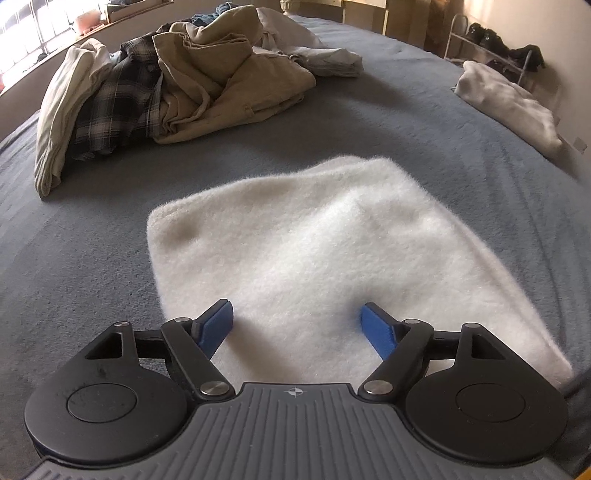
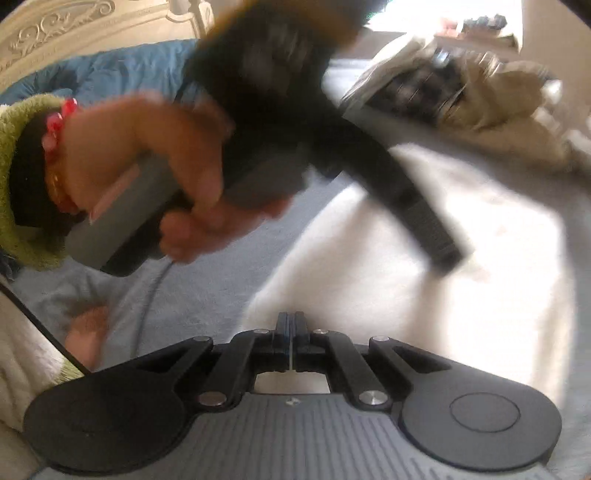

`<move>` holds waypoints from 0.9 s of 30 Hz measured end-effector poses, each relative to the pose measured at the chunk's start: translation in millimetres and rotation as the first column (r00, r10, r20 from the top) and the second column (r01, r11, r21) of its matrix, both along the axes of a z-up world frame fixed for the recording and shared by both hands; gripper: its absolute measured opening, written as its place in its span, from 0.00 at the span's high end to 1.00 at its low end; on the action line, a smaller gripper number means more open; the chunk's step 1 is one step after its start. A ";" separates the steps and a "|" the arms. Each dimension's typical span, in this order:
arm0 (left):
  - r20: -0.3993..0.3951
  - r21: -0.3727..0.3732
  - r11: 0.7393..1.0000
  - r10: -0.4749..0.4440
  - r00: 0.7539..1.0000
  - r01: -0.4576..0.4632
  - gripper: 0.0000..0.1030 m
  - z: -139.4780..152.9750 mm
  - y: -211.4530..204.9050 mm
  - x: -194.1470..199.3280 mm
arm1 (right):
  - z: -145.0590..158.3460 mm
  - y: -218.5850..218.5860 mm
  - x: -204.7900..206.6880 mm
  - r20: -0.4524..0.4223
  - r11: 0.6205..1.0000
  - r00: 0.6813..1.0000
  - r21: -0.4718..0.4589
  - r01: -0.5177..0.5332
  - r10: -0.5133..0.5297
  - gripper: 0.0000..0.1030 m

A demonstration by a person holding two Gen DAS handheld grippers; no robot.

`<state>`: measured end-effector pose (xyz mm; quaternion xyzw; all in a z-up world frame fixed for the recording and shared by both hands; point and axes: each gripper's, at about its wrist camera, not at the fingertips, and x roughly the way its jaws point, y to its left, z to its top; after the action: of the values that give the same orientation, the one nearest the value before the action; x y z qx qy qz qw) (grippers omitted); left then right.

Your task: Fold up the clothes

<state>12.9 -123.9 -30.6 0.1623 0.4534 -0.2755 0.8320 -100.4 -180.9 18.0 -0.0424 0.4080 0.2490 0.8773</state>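
Note:
A white fleece garment (image 1: 314, 251) lies folded on the blue-grey bed cover (image 1: 92, 258). My left gripper (image 1: 297, 325) hovers over its near part, open, blue fingertips (image 1: 218, 321) spread wide with only fleece under them. In the right wrist view, my right gripper (image 2: 291, 325) is shut at the near left edge of the fleece (image 2: 424, 314); no cloth shows between its fingers. A hand (image 2: 166, 166) with a green cuff and red bracelet holds the left gripper (image 2: 443, 254), blurred, slanting down over the fleece.
A pile of unfolded clothes, beige trousers (image 1: 221, 74) and a plaid shirt (image 1: 122, 99), sits at the back left of the bed. A folded pale item (image 1: 506, 99) lies at the right edge. A shoe rack (image 1: 495, 48) stands beyond. A carved headboard (image 2: 74, 26) shows far left.

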 end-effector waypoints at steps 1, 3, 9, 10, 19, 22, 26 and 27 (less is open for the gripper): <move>0.003 0.003 1.000 0.001 1.000 -0.001 0.24 -0.2 -0.4 -0.1 | 5.2 -9.8 -1.0 0.006 1.000 1.000 -0.008 0.029 -0.029 1.00; 0.002 0.006 1.000 0.002 1.000 -0.002 0.22 -1.1 -1.4 0.3 | -0.2 -24.1 2.1 -0.027 0.995 0.996 -0.051 0.088 -0.090 1.00; 0.015 0.021 1.000 -0.003 1.000 0.003 0.21 -2.4 -3.9 -0.9 | -23.5 -44.6 0.5 -0.016 0.988 0.991 -0.074 0.134 -0.135 1.00; 0.017 0.022 1.000 -0.002 1.000 0.002 0.21 -2.2 -3.7 -0.7 | -22.1 -45.6 1.1 -0.011 0.987 0.990 -0.082 0.139 -0.140 1.00; 0.030 -0.020 0.999 -0.032 0.999 0.032 0.19 -4.7 0.0 -3.9 | -9.2 -54.1 6.5 0.043 0.972 0.983 -0.145 0.185 -0.180 1.00; 0.042 -0.113 0.993 -0.032 0.999 0.037 0.20 0.3 15.5 -2.5 | -4.9 -56.9 8.3 0.061 0.966 0.979 -0.165 0.200 -0.193 1.00; 0.086 -0.216 0.976 -0.012 0.996 0.031 0.20 9.4 23.5 9.8 | 1.5 -69.1 29.9 0.111 0.950 0.959 -0.150 0.274 -0.260 1.00; 0.100 -0.204 0.979 -0.009 0.995 0.029 0.20 6.4 20.8 14.0 | -2.8 -72.6 39.4 0.126 0.942 0.952 -0.159 0.296 -0.278 1.00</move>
<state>26.9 -103.1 -24.3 0.0935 0.3795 -0.3203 0.8629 -61.0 -253.5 15.2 -0.0725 0.3851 0.0788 0.9166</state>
